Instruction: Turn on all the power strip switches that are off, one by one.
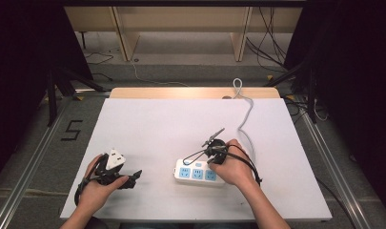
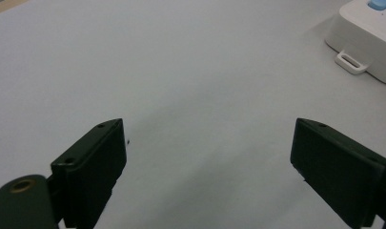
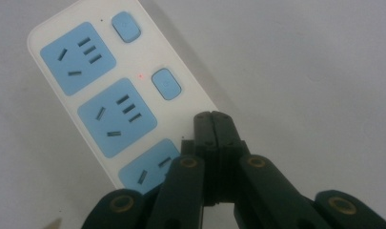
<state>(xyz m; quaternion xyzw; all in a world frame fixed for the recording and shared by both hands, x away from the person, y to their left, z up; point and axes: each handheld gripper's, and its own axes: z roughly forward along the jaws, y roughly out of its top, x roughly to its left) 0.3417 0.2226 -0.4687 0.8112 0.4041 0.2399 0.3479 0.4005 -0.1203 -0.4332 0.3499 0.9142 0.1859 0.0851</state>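
The left gripper (image 1: 133, 177) lies on the white table (image 1: 157, 129) left of the power strip (image 1: 196, 173), well apart from it, its jaws spread wide with nothing between them. The power strip is a white block with three pale-blue socket faces in a row and small blue switches (image 3: 166, 84) beside them; a tiny red light (image 3: 140, 76) glows between two switches. The right gripper (image 3: 214, 119), jaws clenched together on nothing, has its tips over the strip's switch edge.

My left gripper (image 2: 207, 162) has flat black fingers (image 2: 93, 167) with small screws; my right gripper (image 3: 214, 125) shows brass-ringed pivots and trailing black cable.
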